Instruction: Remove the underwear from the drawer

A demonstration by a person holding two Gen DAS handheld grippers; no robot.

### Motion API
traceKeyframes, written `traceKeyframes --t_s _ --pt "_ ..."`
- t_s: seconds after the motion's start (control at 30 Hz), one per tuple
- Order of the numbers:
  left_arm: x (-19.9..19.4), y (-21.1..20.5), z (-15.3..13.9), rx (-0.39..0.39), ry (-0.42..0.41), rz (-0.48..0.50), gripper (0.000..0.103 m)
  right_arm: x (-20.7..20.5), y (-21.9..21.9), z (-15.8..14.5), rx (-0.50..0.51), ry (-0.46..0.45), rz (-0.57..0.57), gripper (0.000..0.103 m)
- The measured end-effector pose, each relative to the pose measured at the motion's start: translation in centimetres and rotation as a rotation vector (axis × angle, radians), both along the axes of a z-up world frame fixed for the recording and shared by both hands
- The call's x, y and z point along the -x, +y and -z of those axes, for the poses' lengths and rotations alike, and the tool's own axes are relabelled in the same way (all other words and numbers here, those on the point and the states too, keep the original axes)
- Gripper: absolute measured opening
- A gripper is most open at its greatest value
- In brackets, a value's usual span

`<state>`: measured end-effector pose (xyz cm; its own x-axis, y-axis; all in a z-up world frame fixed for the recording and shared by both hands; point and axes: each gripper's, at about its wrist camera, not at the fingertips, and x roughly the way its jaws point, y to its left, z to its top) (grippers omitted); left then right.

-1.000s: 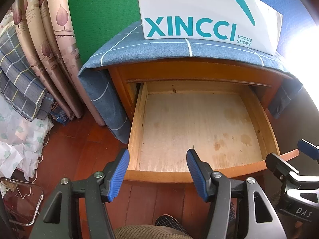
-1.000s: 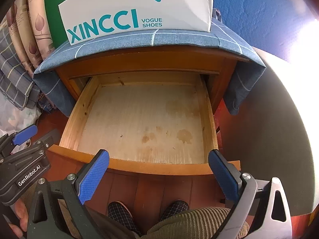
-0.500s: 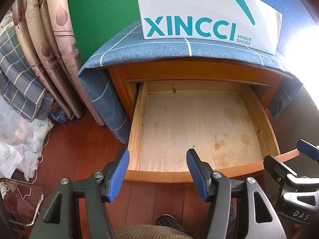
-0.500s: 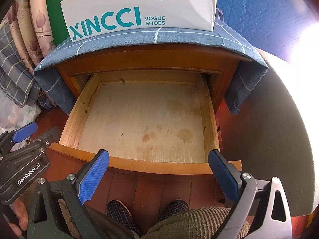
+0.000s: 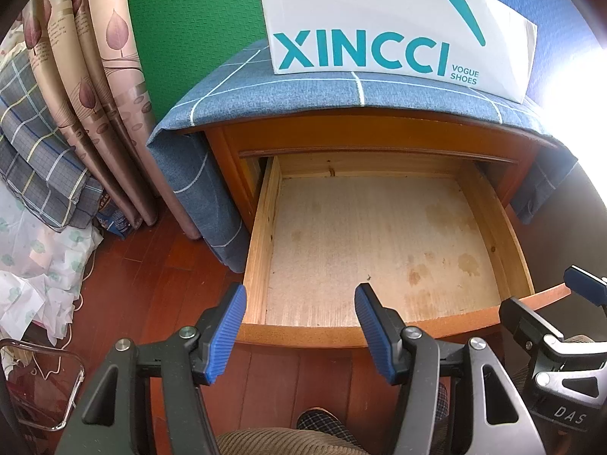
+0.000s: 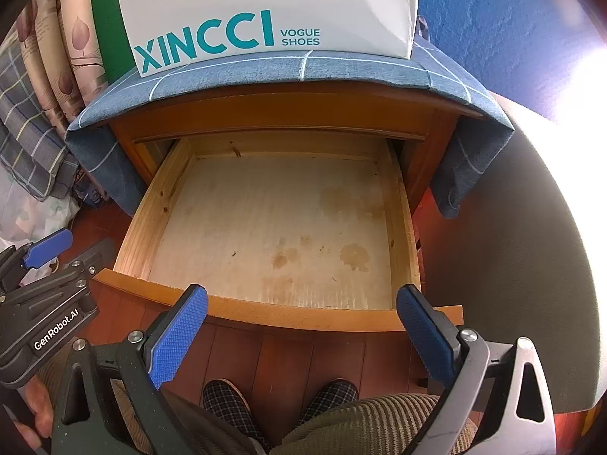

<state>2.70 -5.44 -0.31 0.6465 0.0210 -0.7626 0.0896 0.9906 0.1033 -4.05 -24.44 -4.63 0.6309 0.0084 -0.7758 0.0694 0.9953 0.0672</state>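
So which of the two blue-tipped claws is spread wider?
The right gripper: its blue pads stand much farther apart than the left gripper's. Both are empty.

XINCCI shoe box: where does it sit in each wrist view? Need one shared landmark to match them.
Left wrist: XINCCI shoe box top centre-right, on the blue checked cloth, above the open drawer.
Right wrist: XINCCI shoe box top centre-left, cropped by the upper edge, on the same cloth.
Shared landmark: the brown stains on the drawer floor.

Wooden drawer [image 5: 379, 250] pulled open, stained bare bottom
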Motion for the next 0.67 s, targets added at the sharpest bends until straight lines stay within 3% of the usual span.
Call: traceKeyframes --t_s 0.67 --pt "0.09 -0.01 -0.17 0.001 -0.009 0.009 0.061 0.13 0.18 0.23 0.004 0.001 -0.006 0.098"
